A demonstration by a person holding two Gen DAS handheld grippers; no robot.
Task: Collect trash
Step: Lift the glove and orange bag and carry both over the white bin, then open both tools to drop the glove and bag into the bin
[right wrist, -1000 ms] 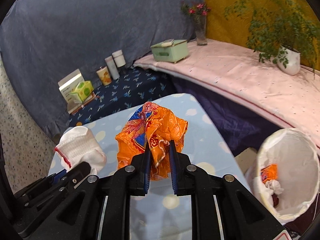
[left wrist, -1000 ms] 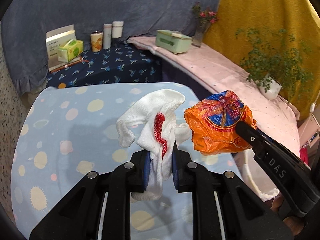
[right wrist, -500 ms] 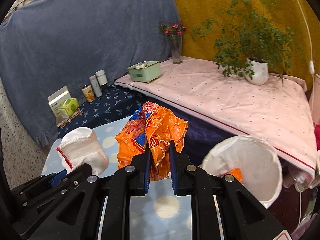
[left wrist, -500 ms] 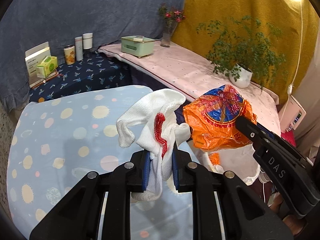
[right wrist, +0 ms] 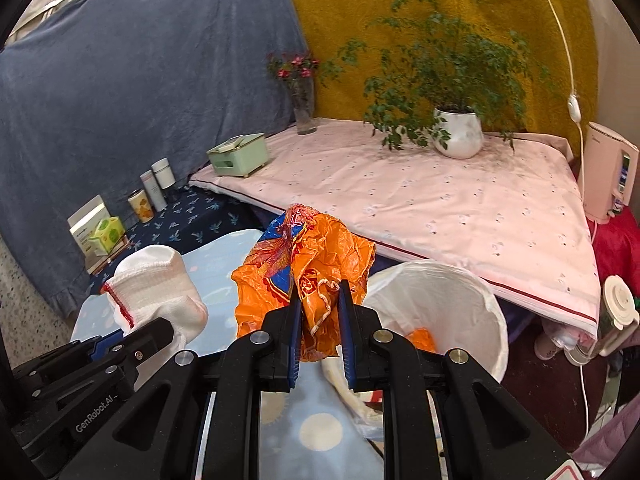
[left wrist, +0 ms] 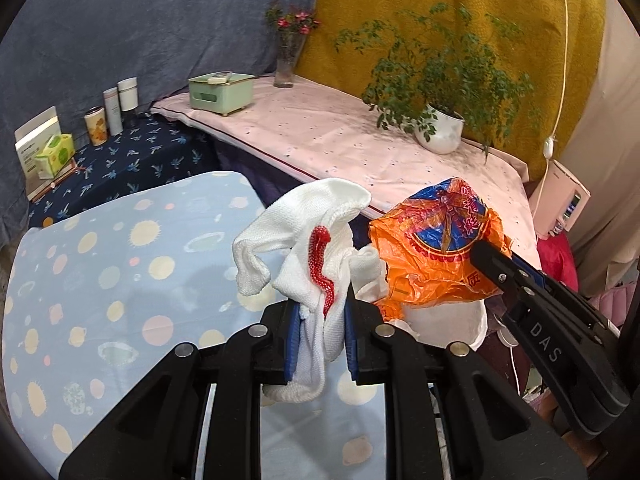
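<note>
Right wrist view: the pink-covered bench (right wrist: 460, 208) fills the background, the blue spotted table (right wrist: 320, 432) lies below my fingers, and the white-lined trash bin (right wrist: 460, 300) stands just beside the table's edge with an orange scrap already inside. My right gripper (right wrist: 319, 312) is clamped on a crumpled orange wrapper (right wrist: 332, 256), held in the air near the bin's rim. My left gripper (left wrist: 320, 320) pinches a white knit glove (left wrist: 312, 240) with a red trim, raised above the table, beside the wrapper and touching or nearly so.
</note>
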